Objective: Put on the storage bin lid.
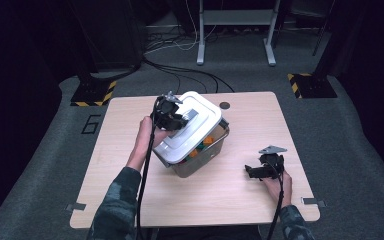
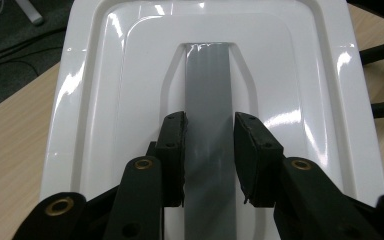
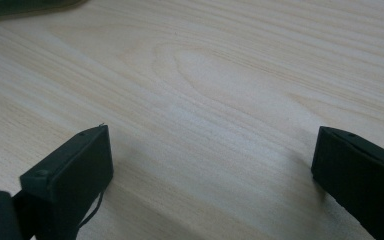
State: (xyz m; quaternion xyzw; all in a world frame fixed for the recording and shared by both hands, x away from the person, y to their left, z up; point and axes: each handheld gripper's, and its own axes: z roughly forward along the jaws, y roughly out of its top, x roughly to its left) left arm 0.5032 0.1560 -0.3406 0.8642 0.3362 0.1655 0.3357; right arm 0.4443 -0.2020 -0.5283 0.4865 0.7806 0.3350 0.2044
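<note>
while my right claw idles open over the near tabletop, my left claw is clamped on the grey handle of the white lid, askew atop the clear toy-filled bin. next i'd lift it straight off.

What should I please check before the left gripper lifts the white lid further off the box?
1. Left gripper shut on the lid's grey handle: ok.
2. Handle centred between the fingers: ok.
3. Lid free of the box: cannot tell; it sits tilted on it.
4. Right gripper open, apart from the box: ok.
5. Bare table beside the box for the lid: ok.
</note>
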